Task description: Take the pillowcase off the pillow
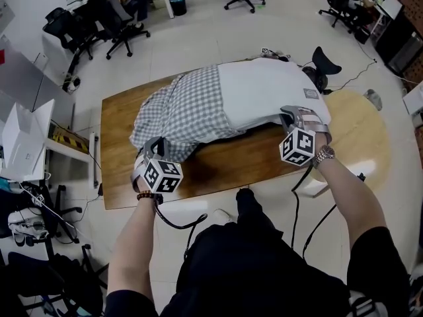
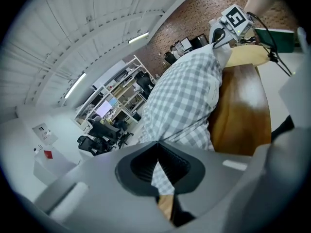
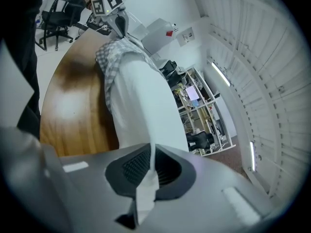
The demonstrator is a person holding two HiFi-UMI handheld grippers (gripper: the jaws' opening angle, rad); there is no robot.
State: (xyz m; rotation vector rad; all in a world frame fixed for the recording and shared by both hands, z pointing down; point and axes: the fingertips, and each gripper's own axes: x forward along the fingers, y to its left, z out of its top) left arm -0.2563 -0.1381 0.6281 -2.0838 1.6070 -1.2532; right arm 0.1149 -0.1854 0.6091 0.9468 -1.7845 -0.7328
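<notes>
A white pillow (image 1: 264,91) lies across a wooden table (image 1: 119,127), its left half inside a grey-and-white checked pillowcase (image 1: 188,107). My left gripper (image 1: 153,149) is shut on the pillowcase's near left corner; checked cloth (image 2: 163,176) runs between its closed jaws. My right gripper (image 1: 294,119) is shut on the pillow's bare near right corner, with white fabric (image 3: 146,188) pinched between its jaws. In the left gripper view the pillowcase (image 2: 187,106) stretches away to the right gripper (image 2: 218,35). In the right gripper view the pillow (image 3: 141,101) leads to the left gripper (image 3: 119,25).
A round light wooden table (image 1: 360,127) stands at the right end of the dark one. Office chairs (image 1: 99,18) stand behind on the floor, a white box (image 1: 23,140) at the left. Cables (image 1: 301,203) hang from the grippers near my legs.
</notes>
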